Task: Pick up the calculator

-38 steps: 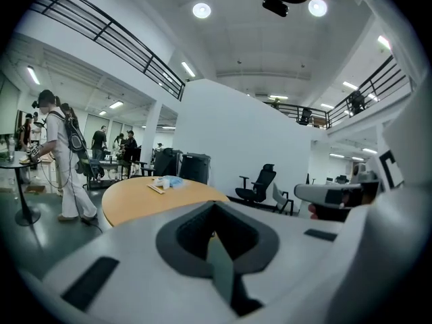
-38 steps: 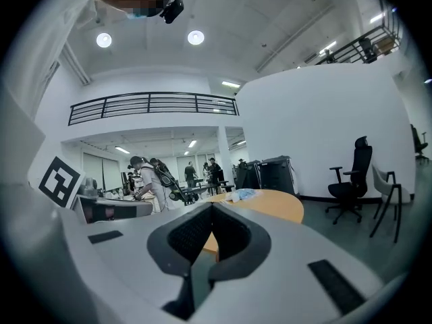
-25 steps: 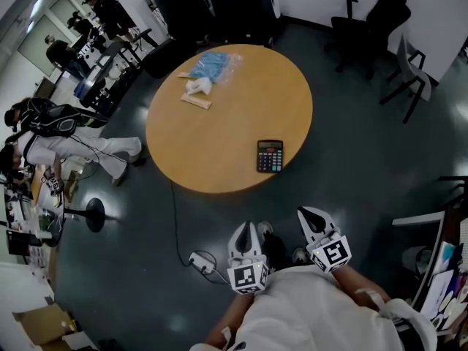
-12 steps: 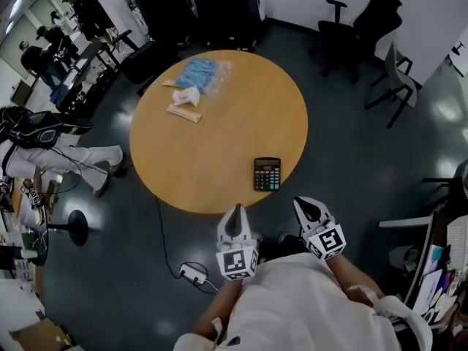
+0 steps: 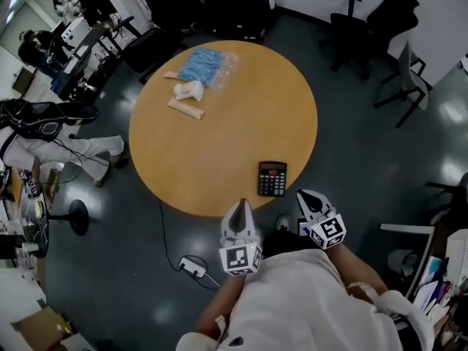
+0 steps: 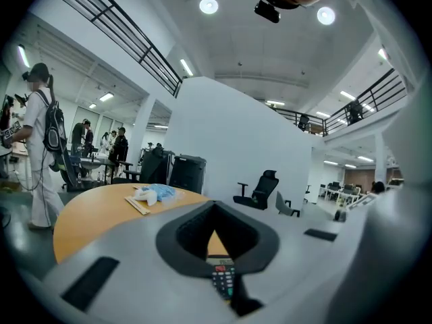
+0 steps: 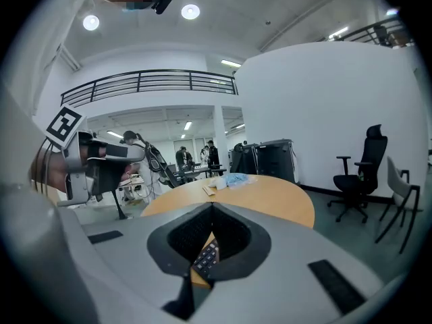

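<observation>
Calculator (image 5: 272, 178): flat on the round table (image 5: 219, 137), near the edge closest to the person.
Left gripper (image 5: 242, 205): jaws together, empty, at that edge.
Right gripper (image 5: 303, 195): jaws together, empty, just off that edge.
Table's far side: blue bag (image 5: 205, 66), wooden strip (image 5: 186, 108).
Room: dark floor (image 5: 365, 123) around the table; office chairs (image 5: 365, 20) beyond it.

Just ahead of the right gripper (image 5: 302, 194), the calculator (image 5: 272, 178) looks like black matt plastic. It lies on a table (image 5: 219, 145) whose top is smooth, wood-toned and low in sheen. Both grippers have pale matt plastic shells; the pads (image 7: 183, 238) inside are dark and finely textured. Far beyond the left gripper (image 5: 240, 205), a blue bag (image 5: 205, 66) is crinkled, glossy plastic. The floor (image 5: 365, 123) beneath is dark and shiny
</observation>
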### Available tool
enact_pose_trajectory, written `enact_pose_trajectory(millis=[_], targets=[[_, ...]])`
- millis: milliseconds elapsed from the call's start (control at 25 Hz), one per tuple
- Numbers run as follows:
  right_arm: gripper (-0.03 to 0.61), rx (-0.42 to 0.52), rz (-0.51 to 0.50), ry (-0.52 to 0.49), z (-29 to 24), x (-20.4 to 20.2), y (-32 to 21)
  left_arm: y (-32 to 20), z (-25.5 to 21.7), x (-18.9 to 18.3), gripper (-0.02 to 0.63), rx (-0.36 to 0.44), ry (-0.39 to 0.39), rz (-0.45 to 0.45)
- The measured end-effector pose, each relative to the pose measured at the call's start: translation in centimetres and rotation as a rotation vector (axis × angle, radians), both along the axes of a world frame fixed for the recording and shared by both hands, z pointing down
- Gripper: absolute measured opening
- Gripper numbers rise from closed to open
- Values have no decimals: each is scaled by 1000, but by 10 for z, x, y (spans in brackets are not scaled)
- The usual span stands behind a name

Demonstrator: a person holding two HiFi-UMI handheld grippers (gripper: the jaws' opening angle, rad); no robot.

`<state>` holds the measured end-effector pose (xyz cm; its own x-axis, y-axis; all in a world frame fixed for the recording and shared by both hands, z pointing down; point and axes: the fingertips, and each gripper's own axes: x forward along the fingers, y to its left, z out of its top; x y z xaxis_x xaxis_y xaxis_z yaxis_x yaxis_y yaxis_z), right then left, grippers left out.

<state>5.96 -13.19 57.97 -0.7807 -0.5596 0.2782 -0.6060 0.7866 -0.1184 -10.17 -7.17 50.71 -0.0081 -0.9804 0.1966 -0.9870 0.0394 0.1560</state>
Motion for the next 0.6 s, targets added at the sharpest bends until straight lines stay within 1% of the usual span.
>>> enact_pose_trajectory(millis=[160, 240, 400, 560, 600], targets=[[14, -71, 12, 15, 39, -3, -22, -14, 22, -2, 6, -43, -4, 1], [15, -94, 6, 12, 53, -6, -34, -22, 23, -2, 6, -43, -7, 8], [17, -149, -23, 13, 89, -15, -67, -39, 26, 0, 7, -38, -7, 36], [20, -227, -67, 50, 134, -25, -90, -41, 41, 7, 6, -82, -3, 60], [32, -247, -83, 65, 145, -28, -94, -40, 43, 8, 7, -95, 0, 62]])
